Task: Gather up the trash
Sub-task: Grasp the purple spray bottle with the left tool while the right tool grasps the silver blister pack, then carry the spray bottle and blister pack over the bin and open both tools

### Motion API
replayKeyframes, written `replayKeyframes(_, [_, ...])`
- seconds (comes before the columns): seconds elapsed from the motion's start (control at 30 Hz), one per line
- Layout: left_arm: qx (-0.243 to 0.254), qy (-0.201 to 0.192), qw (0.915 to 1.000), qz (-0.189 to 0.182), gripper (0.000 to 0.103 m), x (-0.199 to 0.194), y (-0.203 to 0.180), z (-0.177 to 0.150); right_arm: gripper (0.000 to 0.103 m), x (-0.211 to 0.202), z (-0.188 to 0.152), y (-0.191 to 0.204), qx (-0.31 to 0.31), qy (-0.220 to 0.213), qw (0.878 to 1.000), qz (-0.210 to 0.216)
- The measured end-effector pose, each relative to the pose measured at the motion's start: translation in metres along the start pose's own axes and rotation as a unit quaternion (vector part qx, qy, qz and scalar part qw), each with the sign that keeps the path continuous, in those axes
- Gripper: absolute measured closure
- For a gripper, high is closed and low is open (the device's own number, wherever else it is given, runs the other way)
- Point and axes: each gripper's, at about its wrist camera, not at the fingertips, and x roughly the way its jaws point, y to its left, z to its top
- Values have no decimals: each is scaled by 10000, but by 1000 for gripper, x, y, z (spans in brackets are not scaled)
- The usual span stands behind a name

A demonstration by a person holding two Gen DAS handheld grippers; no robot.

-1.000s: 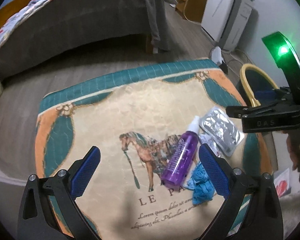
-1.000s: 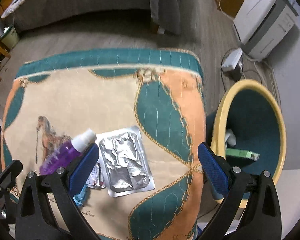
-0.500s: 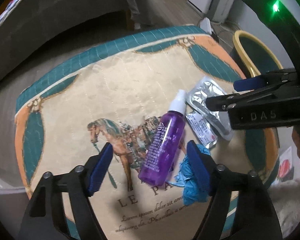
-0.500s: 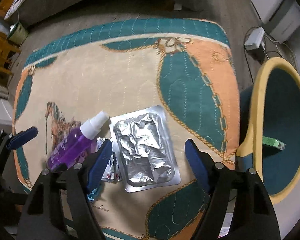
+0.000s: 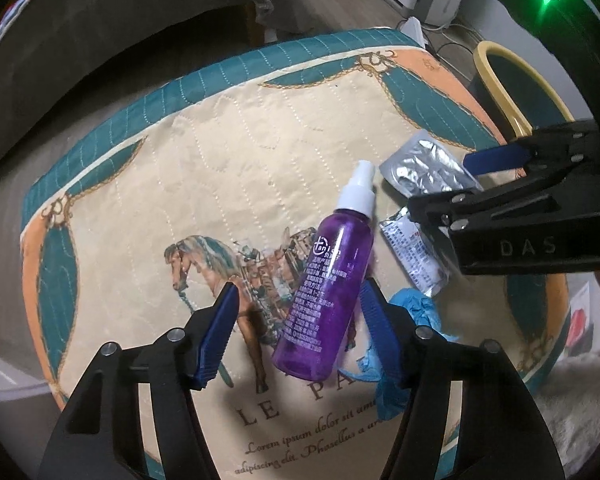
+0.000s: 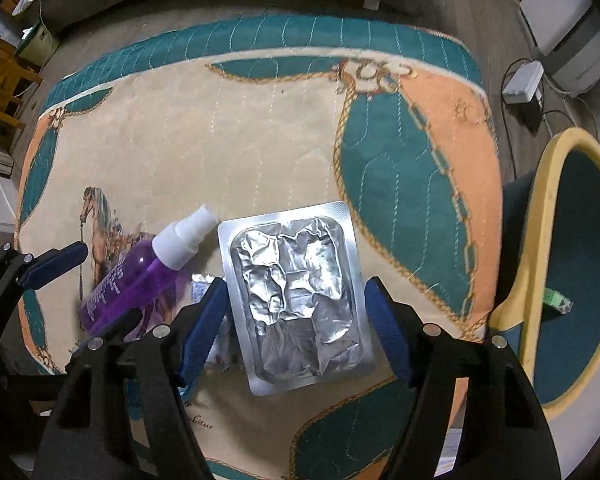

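A purple spray bottle (image 5: 324,292) with a white cap lies on the horse-print cloth (image 5: 204,184). My left gripper (image 5: 300,328) straddles the bottle's lower half. Its jaws are closing, and the left pad still stands clear of the bottle. A crumpled silver blister pack (image 6: 296,300) lies flat to the right of the bottle. My right gripper (image 6: 296,320) hangs over the pack with a pad on each side, jaws closing, not pressing on it. A blue crumpled glove (image 5: 412,312) and a small printed sachet (image 5: 414,256) lie between the two items.
A yellow-rimmed bin (image 6: 540,240) stands off the cloth's right edge with a green item (image 6: 556,304) inside. On the floor behind it are a power strip (image 6: 522,82) and a white appliance (image 6: 560,12). A grey sofa (image 5: 100,40) runs along the far side.
Both grippers have come down toward the cloth and their jaws have narrowed. The left now frames the purple bottle, and the right now frames the blister pack.
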Motion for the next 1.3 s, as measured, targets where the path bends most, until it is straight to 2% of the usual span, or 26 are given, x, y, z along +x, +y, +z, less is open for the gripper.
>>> replayKeyframes(0.13, [57,49,10000,13,38,6,-1,6,34,0,6,-6,106,-55,9998,-129])
replayKeyframes(0.27, [59,31,10000,5,38,10,-2,13,34,-10,15,-20,367,-392,9983,-220])
replayKeyframes(0.47, [102,62,9999,-17,39,14,-4,16,33,6,17,-14,68,-119,9990,-421])
replayKeyframes(0.5, [125,83,9999,-50,45,15,-4,16,33,8,16,-12,52,-111,9990,-422])
replayKeyframes(0.57, [143,92,9998,-118,64,14,-5,16,39,7,17,-12,91,-123,9991,-392])
replayKeyframes(0.6, [144,70,9997,-165,69,13,-6,17,39,3,15,-14,133,-143,9993,-318])
replayKeyframes(0.7, [83,-119,9997,-217,69,6,-5,20,39,-3,13,-19,256,-238,9993,-98])
replayKeyframes(1.03, [-116,-828,9962,-247,70,-28,-7,31,39,-53,15,-35,573,-858,9944,233])
replayKeyframes(1.3, [-107,-1424,9896,-166,70,-67,-14,41,39,-100,10,-46,698,-1486,9859,324])
